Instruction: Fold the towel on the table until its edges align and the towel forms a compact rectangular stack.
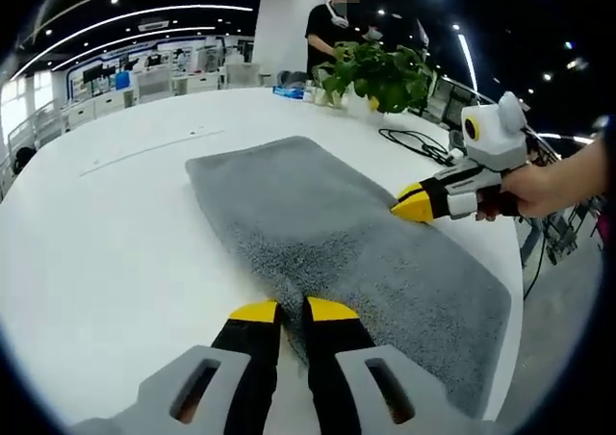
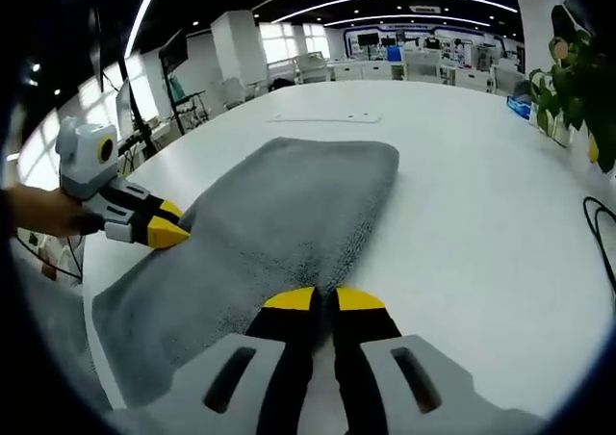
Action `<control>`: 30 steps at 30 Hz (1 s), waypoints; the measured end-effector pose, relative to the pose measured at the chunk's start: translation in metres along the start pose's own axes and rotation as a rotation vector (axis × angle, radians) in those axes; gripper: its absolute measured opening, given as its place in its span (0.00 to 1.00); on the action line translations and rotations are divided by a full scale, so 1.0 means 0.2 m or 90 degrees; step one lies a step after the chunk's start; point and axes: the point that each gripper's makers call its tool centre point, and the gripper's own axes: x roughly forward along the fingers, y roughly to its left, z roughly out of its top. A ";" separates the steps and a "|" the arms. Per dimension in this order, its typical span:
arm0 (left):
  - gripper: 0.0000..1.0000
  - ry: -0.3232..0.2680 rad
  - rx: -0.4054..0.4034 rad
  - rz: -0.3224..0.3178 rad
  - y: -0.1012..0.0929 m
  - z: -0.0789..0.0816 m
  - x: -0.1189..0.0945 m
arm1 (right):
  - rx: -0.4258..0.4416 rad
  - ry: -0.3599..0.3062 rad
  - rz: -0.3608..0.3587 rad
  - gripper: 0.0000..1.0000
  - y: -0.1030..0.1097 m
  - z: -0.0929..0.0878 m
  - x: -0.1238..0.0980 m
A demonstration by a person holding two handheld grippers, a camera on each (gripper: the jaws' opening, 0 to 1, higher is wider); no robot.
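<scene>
A grey fluffy towel (image 1: pixel 327 233) lies flat as a long rectangle on the white table (image 1: pixel 106 223). My left gripper (image 1: pixel 294 310) sits at the towel's near long edge, its yellow-tipped jaws pinched together on the pile. Across the towel, my right gripper (image 1: pixel 402 205), held by a hand, has its tips closed on the opposite long edge. In the right gripper view the towel (image 2: pixel 279 214) runs away from my right gripper (image 2: pixel 325 298), whose jaws meet on the edge, and the left gripper (image 2: pixel 178 231) bites the far edge.
A potted plant (image 1: pixel 385 69) and a black cable (image 1: pixel 419 144) lie beyond the towel near the table's rim. A person (image 1: pixel 332 26) stands behind the plant. Wide bare tabletop (image 2: pixel 462 166) spreads beside the towel. Desks and chairs line the room behind.
</scene>
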 end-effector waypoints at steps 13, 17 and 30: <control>0.42 -0.022 0.027 0.039 0.02 0.09 -0.12 | -0.008 0.032 0.006 0.23 0.02 0.07 -0.06; 0.45 -0.025 0.050 0.041 0.00 0.11 -0.18 | -0.041 0.021 0.040 0.26 0.08 0.06 -0.13; 0.54 0.028 0.172 0.000 -0.20 -0.04 -0.31 | -0.122 0.047 0.117 0.29 0.24 -0.06 -0.29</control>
